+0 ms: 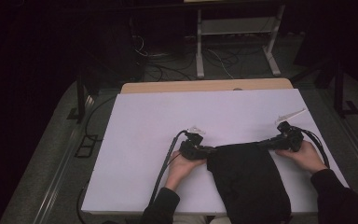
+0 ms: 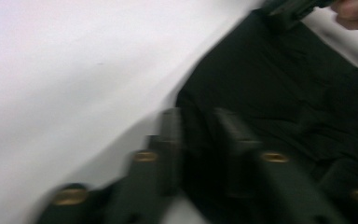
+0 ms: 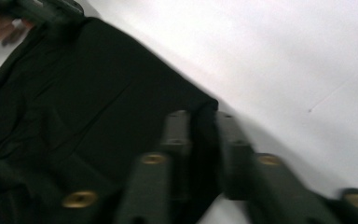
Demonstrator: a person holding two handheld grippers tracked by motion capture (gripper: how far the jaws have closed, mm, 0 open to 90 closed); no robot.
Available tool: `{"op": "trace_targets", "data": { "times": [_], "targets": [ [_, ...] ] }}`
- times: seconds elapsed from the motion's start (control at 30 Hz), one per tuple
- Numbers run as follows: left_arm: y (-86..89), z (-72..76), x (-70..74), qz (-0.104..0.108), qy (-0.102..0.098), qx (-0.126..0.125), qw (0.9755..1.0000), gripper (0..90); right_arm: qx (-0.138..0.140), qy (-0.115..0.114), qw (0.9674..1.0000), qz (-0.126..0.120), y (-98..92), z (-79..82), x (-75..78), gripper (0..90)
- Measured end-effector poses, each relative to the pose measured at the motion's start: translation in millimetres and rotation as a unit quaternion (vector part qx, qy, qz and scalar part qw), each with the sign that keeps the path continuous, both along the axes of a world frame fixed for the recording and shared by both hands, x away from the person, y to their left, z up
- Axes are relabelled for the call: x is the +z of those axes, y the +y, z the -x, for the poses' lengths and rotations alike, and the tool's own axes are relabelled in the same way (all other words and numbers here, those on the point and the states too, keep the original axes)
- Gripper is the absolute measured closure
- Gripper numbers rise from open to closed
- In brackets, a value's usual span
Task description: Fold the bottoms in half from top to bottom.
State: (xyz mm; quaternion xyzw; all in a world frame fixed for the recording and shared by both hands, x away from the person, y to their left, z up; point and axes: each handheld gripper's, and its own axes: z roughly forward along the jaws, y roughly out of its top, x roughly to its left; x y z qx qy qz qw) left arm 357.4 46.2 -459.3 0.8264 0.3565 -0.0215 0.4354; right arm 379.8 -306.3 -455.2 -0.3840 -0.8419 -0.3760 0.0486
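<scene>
A black cloth [image 1: 247, 177] lies on the white tabletop [image 1: 168, 121] and hangs over the near edge. My left gripper [image 1: 209, 150] pinches the cloth's far left corner, and my right gripper [image 1: 262, 143] pinches its far right corner. In the left gripper view, the left gripper [image 2: 198, 121] has its jaws close together with a fold of the cloth [image 2: 279, 84] between them. The right gripper view shows the right gripper [image 3: 203, 123] the same way, with the cloth's [image 3: 88, 93] corner pressed between its pads. Both views are blurred.
A wooden strip [image 1: 205, 86] borders the table's far edge. Beyond it stand a metal frame [image 1: 199, 51] and loose cables [image 1: 168, 70] on the dark floor. A black cable [image 1: 165, 163] trails from the left gripper across the table.
</scene>
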Motion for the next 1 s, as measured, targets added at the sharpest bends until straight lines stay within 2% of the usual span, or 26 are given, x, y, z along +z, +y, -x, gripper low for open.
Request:
{"op": "trace_targets", "data": {
  "times": [0.07, 0.1, 0.23, 0.37, 0.5, 0.67, 0.77, 1.0],
  "targets": [
    [-2.1, 2.8, 2.3, -0.007, -0.017, 0.0, 0.9998, 84.2, 0.0, -0.006, 1.0, 0.001, -0.2, 2.6, 1.3, 84.0],
    [-3.0, 4.6, 4.4, -0.014, -0.031, -0.004, 0.9994, 84.4, -0.002, -0.007, 1.0, 0.002, -0.3, 4.0, 2.1, 84.3],
    [-2.9, 9.7, 14.4, -0.009, -0.061, 0.001, 0.9981, 84.9, -0.022, -0.016, 0.9996, 0.001, -2.5, 9.6, 4.1, 84.9],
    [1.1, 13.1, 29.6, -0.006, -0.09, 0.003, 0.996, 84.9, -0.036, -0.024, 0.9989, -0.014, -0.6, 11.9, 12.1, 85.0],
    [8.6, 13.4, 48.5, -0.016, -0.115, 0.009, 0.9931, 85.0, -0.042, -0.037, 0.998, -0.031, 6.3, 12.4, 21.6, 85.1],
    [21.8, 9.5, 65.9, -0.029, -0.134, 0.013, 0.9905, 85.0, -0.046, -0.045, 0.997, -0.044, 20.4, 9.7, 32.9, 85.0],
    [28.8, 6.0, 72.0, -0.037, -0.143, 0.015, 0.9889, 84.9, -0.045, -0.051, 0.9968, -0.041, 30.4, 8.0, 37.0, 85.0],
    [44.3, -9.1, 81.4, -0.042, -0.151, 0.026, 0.9873, 84.9, -0.049, -0.048, 0.9971, -0.034, 51.6, -5.5, 40.2, 85.0]
  ]
}}
